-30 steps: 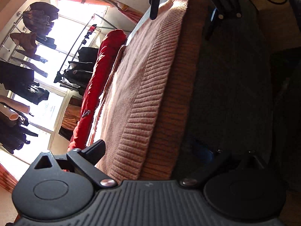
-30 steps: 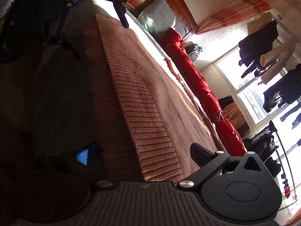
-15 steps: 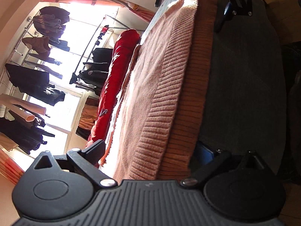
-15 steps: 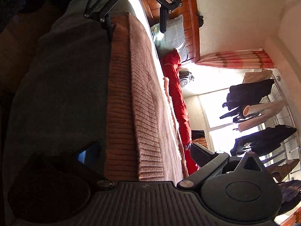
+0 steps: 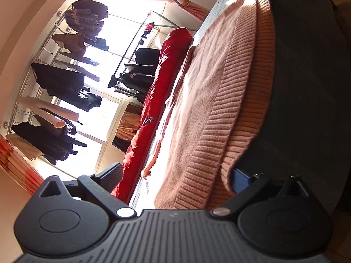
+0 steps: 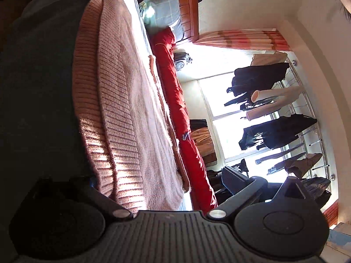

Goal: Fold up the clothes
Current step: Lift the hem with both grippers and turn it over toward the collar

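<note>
Left gripper: the left gripper (image 5: 175,175) is seen with its fingers spread wide, one on each side of the ribbed hem of the sweater (image 5: 210,100); a clamp on the cloth is not shown.
Right gripper: the right gripper (image 6: 162,182) is likewise seen spread apart at the other hem corner, with the knit lying between its fingers.
Sweater: the pink knit is laid flat along the near edge of the bed (image 5: 307,87), its hem doubled over at that edge.
Risk, grip: if the fingers are closed on only the upper layer, the fold is judged likely to come apart as it is lifted.
Risk, snag: the loose, fuzzy knit could be caught on a finger pad and stretched out of shape.
Risk, edge: cloth at the bed edge could be dragged off onto the floor by an uneven pull from the two sides.
Surface: a dark cover is spread over the bed, partly in strong sun.
Beyond the sweater: a red coat (image 6: 175,100) is laid along the far edge.
Room: a pillow (image 6: 162,11) and wooden headboard are seen at one end; dark clothes on a rack (image 6: 272,109) are hung before a bright window, with striped curtains (image 6: 241,39).
</note>
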`<state>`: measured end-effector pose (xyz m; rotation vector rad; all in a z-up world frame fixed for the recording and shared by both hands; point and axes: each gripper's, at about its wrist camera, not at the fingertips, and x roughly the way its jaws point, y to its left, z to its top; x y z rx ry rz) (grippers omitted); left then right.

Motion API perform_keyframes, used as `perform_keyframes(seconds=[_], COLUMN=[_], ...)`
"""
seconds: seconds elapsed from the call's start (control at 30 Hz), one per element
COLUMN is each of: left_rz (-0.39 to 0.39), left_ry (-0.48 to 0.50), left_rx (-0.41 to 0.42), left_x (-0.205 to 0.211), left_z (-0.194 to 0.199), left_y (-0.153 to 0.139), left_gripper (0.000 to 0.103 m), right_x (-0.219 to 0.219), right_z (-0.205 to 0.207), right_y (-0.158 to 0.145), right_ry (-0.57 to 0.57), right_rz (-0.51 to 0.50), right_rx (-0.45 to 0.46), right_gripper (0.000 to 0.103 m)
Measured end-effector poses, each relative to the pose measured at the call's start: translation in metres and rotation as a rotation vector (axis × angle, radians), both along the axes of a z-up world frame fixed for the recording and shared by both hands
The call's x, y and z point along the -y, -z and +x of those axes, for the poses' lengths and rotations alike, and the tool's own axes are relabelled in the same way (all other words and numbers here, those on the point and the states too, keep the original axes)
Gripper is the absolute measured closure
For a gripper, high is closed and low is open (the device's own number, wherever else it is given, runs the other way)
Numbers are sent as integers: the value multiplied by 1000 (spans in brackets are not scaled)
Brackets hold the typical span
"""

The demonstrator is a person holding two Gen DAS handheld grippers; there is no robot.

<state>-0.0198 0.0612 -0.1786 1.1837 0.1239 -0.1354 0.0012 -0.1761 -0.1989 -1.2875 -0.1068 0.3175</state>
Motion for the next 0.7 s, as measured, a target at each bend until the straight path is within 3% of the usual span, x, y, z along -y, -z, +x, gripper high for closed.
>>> perform_keyframes(seconds=[0.13,0.37,0.6,0.7], left_rz=[-19,-8,-11,16], left_ry=[31,68,-18,-8], left_rx=[34,15,31,65], left_x=[10,19,-3,3], left_z=[3,12,8,9], left_y=[-4,5,-3,-2], left_gripper=[3,3,3,3], right_x=[-9,-27,-9,-2], right_z=[0,-4,0,7], right_y=[6,7,3,0], right_ry=[-18,-100,-18,37], right_rz=[1,50,39,52], right_rx=[27,21,20,20], right_gripper=[0,0,0,0])
